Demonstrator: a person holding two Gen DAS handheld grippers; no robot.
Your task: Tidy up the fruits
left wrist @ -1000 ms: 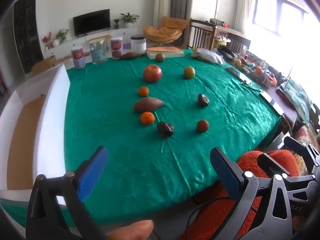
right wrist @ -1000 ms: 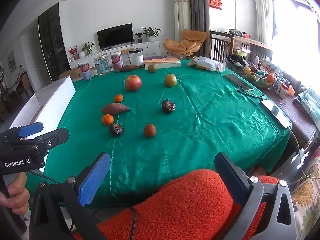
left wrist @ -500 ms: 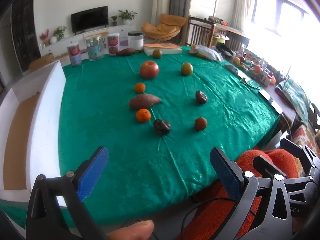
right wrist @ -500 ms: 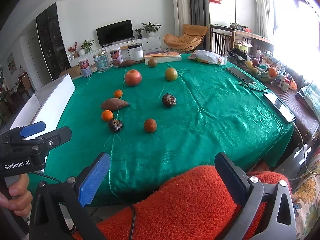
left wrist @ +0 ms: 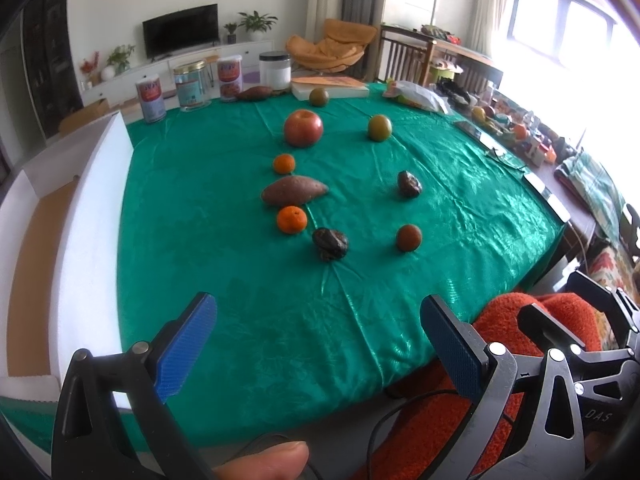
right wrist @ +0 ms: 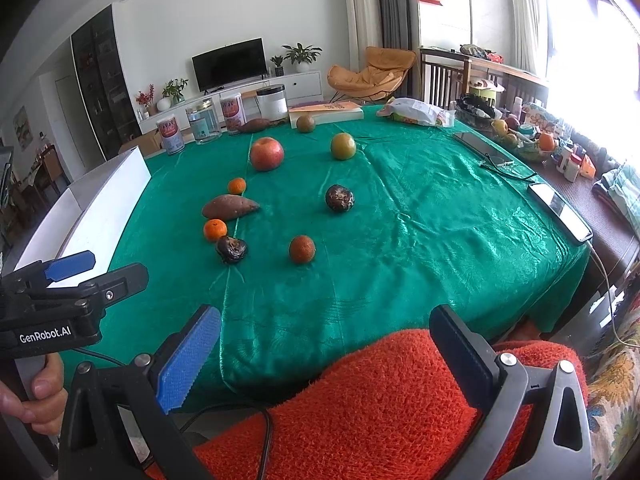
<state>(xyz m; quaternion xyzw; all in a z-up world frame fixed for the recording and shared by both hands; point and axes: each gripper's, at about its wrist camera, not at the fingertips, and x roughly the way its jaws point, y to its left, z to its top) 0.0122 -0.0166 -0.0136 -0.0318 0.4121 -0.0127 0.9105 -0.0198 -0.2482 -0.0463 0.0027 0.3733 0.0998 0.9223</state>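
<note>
Fruits lie spread on a green tablecloth (left wrist: 224,264). A red apple (left wrist: 303,128), a green-brown fruit (left wrist: 379,128), two small oranges (left wrist: 284,163) (left wrist: 291,219), a sweet potato (left wrist: 293,192), two dark wrinkled fruits (left wrist: 329,243) (left wrist: 409,184) and a brown-orange fruit (left wrist: 408,237) are there. My left gripper (left wrist: 318,340) is open over the table's near edge, nothing between its blue pads. My right gripper (right wrist: 324,354) is open too, above an orange cushion (right wrist: 368,400), well short of the fruits. The left gripper (right wrist: 68,280) also shows at the left in the right wrist view.
A white foam box (left wrist: 80,248) with a brown floor stands along the table's left side. Several tins and jars (left wrist: 192,86), another sweet potato (left wrist: 256,93), a book (left wrist: 330,87) and a green-brown fruit (left wrist: 319,97) line the far edge. Phones (right wrist: 560,210) and clutter sit at the right.
Both grippers have risen and tilted a little toward the table, so the fruits sit lower in view. Both stay open and nothing on the table has moved.
</note>
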